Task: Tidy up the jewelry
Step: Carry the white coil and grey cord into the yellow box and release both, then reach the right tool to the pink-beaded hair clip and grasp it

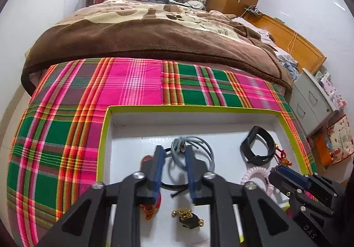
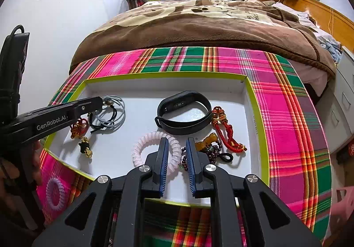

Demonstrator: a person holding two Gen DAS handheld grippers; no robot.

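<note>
A white box [image 1: 221, 121] [image 2: 154, 86] with a yellow-green rim lies on a plaid cloth and holds jewelry. My left gripper [image 1: 173, 149] [image 2: 100, 101] is open, with its fingertips on either side of a grey cord bracelet [image 1: 199, 145] [image 2: 117, 107] inside the box. My right gripper [image 2: 177, 142] [image 1: 278, 171] is open over the near part of the box, straddling the edge of a pink coil hair tie [image 2: 143, 145]. A black wristband [image 2: 184, 114] [image 1: 257, 145], a red knotted charm [image 2: 223, 127], dark beads [image 2: 212, 154] and a gold-and-black charm [image 2: 85, 146] [image 1: 188, 218] lie in the box.
A purple coil hair tie [image 2: 55, 195] lies on the plaid cloth [image 2: 287, 114] outside the box, near left. A brown blanket [image 2: 199, 30] covers the bed behind. A grey drawer cabinet [image 1: 314, 101] stands at the right.
</note>
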